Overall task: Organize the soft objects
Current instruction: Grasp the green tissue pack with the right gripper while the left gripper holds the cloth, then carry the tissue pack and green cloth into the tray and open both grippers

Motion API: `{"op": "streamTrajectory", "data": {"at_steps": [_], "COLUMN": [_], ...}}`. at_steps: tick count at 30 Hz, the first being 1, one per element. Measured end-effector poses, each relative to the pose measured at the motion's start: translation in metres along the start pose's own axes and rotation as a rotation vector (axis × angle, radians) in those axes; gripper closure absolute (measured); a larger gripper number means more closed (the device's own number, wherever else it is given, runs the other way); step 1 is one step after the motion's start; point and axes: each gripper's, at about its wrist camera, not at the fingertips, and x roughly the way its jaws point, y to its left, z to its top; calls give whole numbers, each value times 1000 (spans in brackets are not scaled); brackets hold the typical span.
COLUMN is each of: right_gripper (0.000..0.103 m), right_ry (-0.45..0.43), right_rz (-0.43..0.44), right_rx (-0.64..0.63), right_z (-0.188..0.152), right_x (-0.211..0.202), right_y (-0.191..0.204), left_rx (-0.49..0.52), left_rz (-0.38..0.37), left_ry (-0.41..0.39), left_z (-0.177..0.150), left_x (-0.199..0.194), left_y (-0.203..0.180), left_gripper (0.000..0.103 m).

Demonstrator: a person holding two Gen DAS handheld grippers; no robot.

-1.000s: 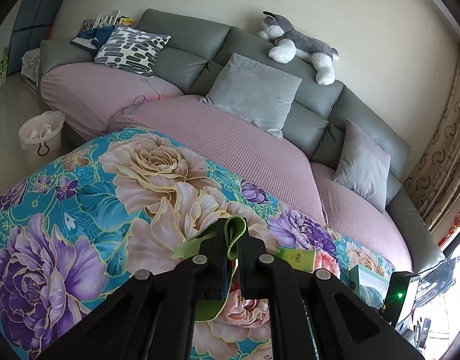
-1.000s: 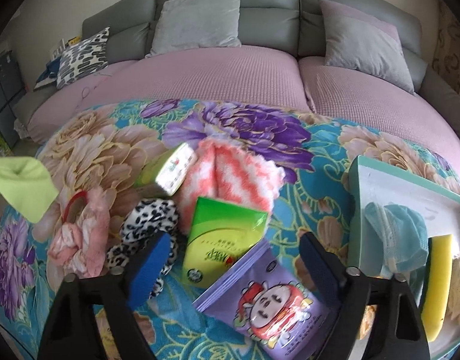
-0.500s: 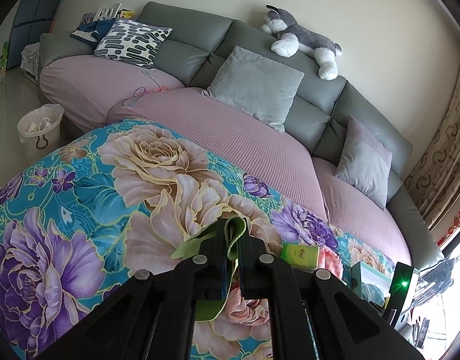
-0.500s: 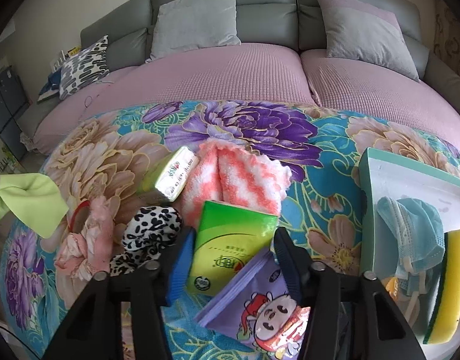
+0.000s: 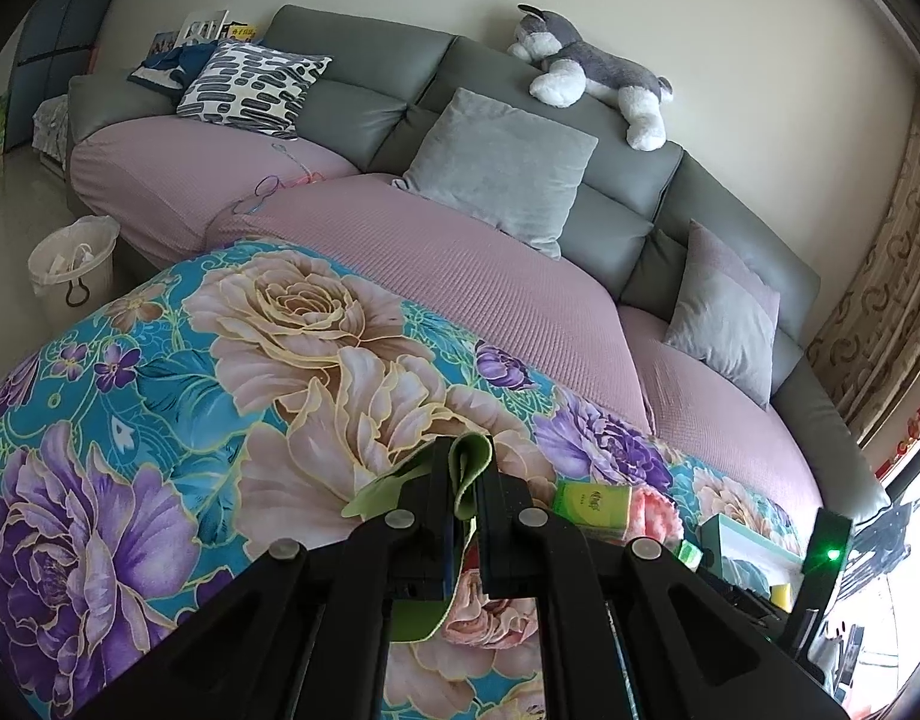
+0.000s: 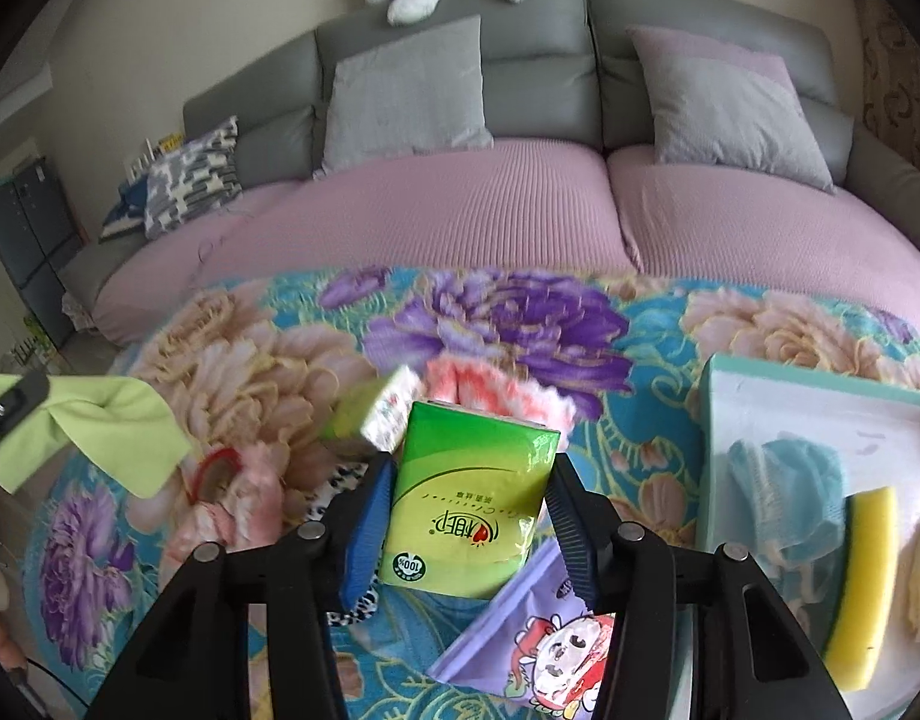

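Green tissue pack (image 6: 469,495) sits between our right tongs (image 6: 467,525), blue pads pressed on both its sides, lifted off the floral worktop (image 6: 652,336). Purple wipes pouch (image 6: 529,630) lies just beneath; teal tray (image 6: 709,450) to their right. Left tongs (image 5: 465,501) pinch a lime cloth (image 5: 409,486), nearly closed, above the worktop.

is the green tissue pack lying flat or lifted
Lifted: the green tissue pack stands tilted between the right gripper fingers, clear of the blanket.

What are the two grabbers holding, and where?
The left gripper pinches the green cloth by a folded edge. The right gripper squeezes the green tissue pack by its long sides.
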Motion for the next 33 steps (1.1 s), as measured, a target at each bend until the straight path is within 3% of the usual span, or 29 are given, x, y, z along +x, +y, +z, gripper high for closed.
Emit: {"op": "streamTrajectory", "data": {"at_steps": [9, 18, 28, 33], "right_gripper": [49, 49, 49, 49], "right_ry": [-83, -128, -125, -123], "right_rz": [-12, -63, -234, -276], "right_rx": [42, 103, 215, 296], "right_z": [6, 0, -13, -25], "right_x": [-47, -85, -113, -123], "right_y": [-16, -52, -132, -177], "left_rx": [46, 119, 206, 261], "left_rz": [-35, -108, -188, -257], "left_ry": [-52, -40, -13, 0], "left_z": [2, -8, -26, -39], "left_x": [-16, -20, -16, -8], "left_y": [-23, -64, -121, -161], "left_gripper": [98, 98, 98, 98]}}
